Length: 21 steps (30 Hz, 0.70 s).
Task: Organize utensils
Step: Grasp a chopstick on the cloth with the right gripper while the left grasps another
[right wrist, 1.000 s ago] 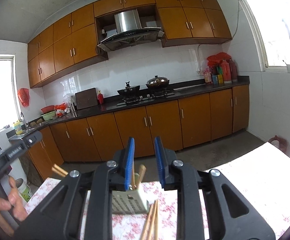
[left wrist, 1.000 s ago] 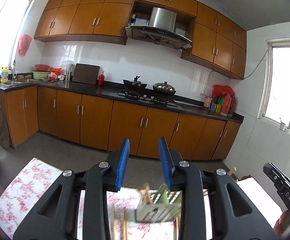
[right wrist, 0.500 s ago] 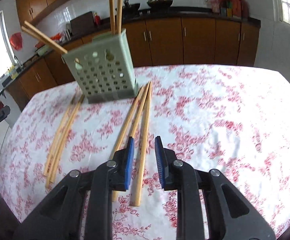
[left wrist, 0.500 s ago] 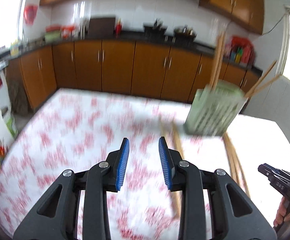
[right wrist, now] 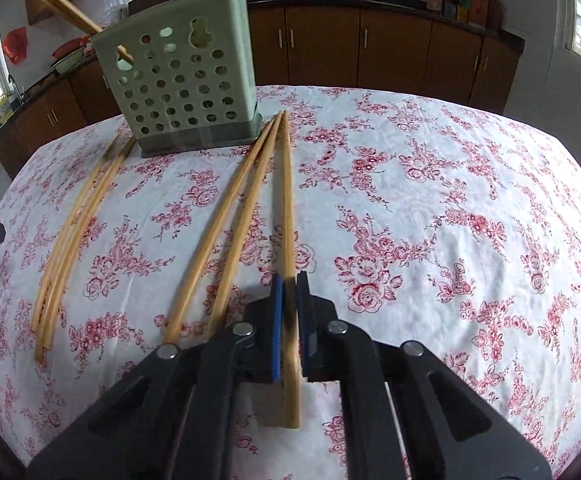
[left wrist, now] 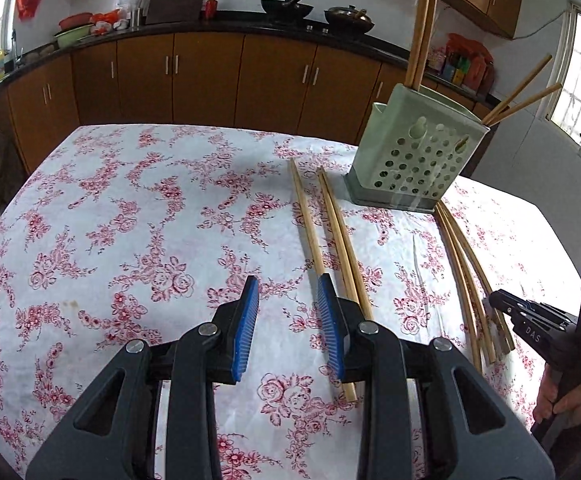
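The right gripper [right wrist: 287, 280] is pinching one chopstick [right wrist: 286, 200] near its thick near end, its blue pads pressed against the wood on both sides; the stick is lying on the floral tablecloth [right wrist: 450, 200] and running away toward the holder. Just left of it two more chopsticks [right wrist: 226, 224] are lying side by side, their far tips meeting its tip. The left gripper [left wrist: 288, 294] is hovering low over the cloth with its jaws spread and nothing between them; its right finger is sitting over a pair of chopsticks [left wrist: 322, 224]. Farther back, the green perforated utensil holder [right wrist: 182, 80] is standing upright on the table, with chopsticks sticking out of its top. Beyond the table, brown kitchen cabinets [left wrist: 210, 72] are lining the wall.
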### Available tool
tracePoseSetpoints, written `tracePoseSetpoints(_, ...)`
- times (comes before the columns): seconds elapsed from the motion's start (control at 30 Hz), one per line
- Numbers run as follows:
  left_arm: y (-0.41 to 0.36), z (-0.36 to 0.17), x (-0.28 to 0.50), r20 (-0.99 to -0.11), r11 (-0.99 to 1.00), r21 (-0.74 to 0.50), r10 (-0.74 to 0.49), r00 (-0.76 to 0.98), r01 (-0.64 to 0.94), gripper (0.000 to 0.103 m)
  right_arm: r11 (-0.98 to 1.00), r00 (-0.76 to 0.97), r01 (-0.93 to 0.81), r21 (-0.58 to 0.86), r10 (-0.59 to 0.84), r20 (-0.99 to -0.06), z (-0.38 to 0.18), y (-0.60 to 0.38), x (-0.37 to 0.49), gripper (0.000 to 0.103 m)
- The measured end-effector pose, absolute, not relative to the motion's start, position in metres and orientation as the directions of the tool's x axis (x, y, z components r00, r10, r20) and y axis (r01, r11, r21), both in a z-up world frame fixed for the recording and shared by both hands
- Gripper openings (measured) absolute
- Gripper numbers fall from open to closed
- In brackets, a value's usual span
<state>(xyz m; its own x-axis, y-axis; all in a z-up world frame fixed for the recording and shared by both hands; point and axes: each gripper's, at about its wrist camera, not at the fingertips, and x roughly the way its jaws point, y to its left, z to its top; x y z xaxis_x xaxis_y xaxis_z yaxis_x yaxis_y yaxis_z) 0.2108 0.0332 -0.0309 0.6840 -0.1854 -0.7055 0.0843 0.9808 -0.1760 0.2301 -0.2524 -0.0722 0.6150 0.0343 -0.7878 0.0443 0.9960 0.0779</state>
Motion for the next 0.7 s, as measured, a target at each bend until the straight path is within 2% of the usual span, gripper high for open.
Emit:
tracePoseSetpoints(0.17,0.013,-0.042,0.217,-0.727,0.978,-0.164,-0.207,0.655,0.128,0.031,0.976,0.608,0.200,0.082,-0.058,-0.792,-0.071,-0.288,0.233,0.008)
tracePoseSetpoints(0.37,-0.010,-0.056,0.225,-0.764,0.983,-0.100,-0.175,0.620,0.154,0.031,0.973,0.608,0.213,0.091,-0.060,-0.792,-0.072,-0.301,0.230,0.008)
tracePoseSetpoints(0.6,-0.016,-0.070,0.235,-0.792,0.993,-0.034,-0.097,0.603,0.115,0.009,0.976,0.610,0.202,0.082,-0.060,-0.790,-0.072,-0.298,0.229,0.008)
tracePoseSetpoints(0.7,-0.012,-0.071,0.236,-0.787,0.996,-0.005,-0.059,0.614,0.091,0.008,0.978,0.613,0.196,0.076,-0.062,-0.788,-0.072,-0.296,0.228,0.008)
